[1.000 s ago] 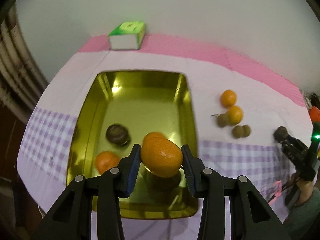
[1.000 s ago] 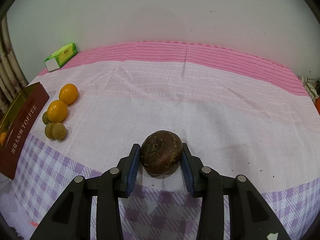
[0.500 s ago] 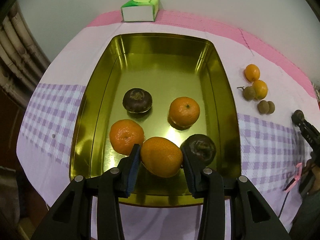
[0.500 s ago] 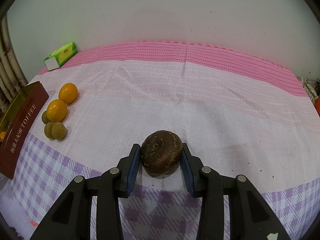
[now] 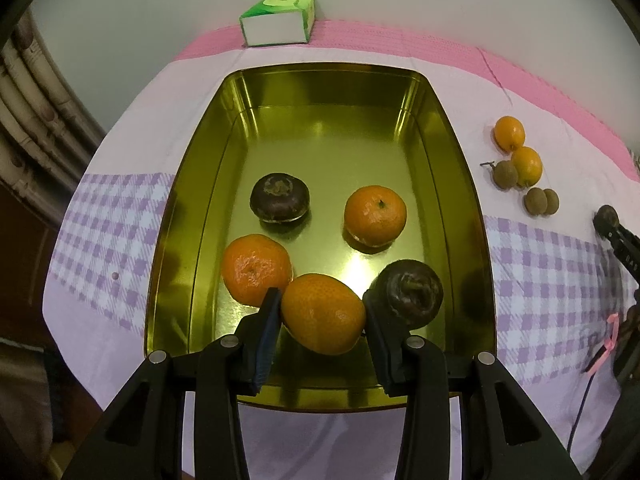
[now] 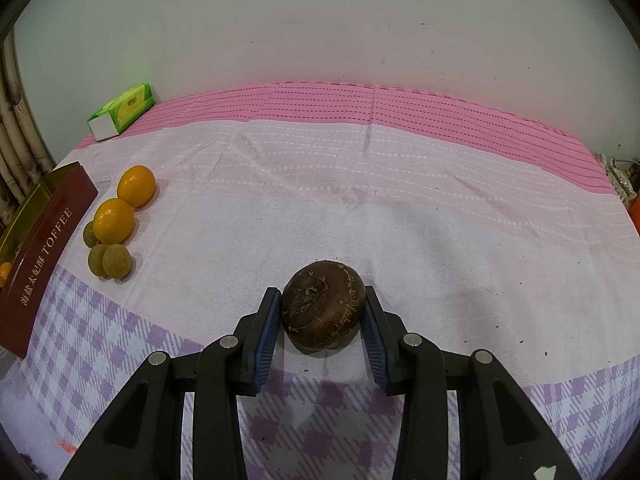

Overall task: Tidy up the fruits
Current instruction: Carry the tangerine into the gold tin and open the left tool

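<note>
While the fruit is going into the tin [image 5: 472, 216], the left gripper [image 5: 322, 314] is clamping an orange [image 5: 323, 313] low over its near end.

Letting go may be knocking neighbouring fruit, since that spot is crowded; the right gripper [image 6: 322, 318] is gripping a dark fruit [image 6: 323, 309] on the tablecloth [image 6: 360, 208], well apart from the tin.

tin [image 6: 38, 248]: cut by left edge | right tool [image 5: 618, 236]: mostly cut by right edge
</note>
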A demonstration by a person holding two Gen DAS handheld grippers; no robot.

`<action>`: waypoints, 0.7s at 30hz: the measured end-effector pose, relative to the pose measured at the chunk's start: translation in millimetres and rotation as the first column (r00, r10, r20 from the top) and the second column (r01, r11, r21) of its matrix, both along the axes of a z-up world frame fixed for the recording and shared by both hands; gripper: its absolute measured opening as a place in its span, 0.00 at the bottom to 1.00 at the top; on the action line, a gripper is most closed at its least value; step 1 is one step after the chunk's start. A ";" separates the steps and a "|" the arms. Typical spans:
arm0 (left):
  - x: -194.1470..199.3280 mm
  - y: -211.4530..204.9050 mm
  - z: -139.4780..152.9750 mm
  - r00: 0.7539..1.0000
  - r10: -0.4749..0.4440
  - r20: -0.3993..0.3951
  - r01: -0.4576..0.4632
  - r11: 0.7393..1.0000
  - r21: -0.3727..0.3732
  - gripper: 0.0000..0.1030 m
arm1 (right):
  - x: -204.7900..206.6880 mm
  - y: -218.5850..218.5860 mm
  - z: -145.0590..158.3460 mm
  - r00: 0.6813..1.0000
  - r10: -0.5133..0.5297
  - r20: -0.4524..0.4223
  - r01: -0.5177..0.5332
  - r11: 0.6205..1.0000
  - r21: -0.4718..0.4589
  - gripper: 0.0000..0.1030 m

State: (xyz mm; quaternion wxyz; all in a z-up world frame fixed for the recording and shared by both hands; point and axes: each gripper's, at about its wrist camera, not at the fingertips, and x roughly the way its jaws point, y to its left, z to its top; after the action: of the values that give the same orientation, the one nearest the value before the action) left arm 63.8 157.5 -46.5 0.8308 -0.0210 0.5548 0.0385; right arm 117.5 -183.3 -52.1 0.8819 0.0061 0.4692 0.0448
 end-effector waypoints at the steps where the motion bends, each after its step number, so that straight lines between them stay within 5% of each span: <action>1: -1.0 -3.6 1.7 1.000 -0.002 -0.002 0.002 1.000 0.001 0.41 | 0.0 0.2 0.0 1.000 0.000 0.000 0.000 1.000 0.000 0.37; 21: -7.1 -3.6 14.5 1.000 -0.018 0.022 0.019 1.000 -0.004 0.45 | 0.6 2.9 -2.0 1.000 0.001 -0.001 -0.001 1.000 -0.013 0.37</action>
State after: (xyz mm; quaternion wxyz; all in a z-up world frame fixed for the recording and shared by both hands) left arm 56.8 153.9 -32.0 0.8371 -0.0181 0.5459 0.0294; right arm 118.1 -180.4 -54.1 0.8818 0.0001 0.4697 0.0419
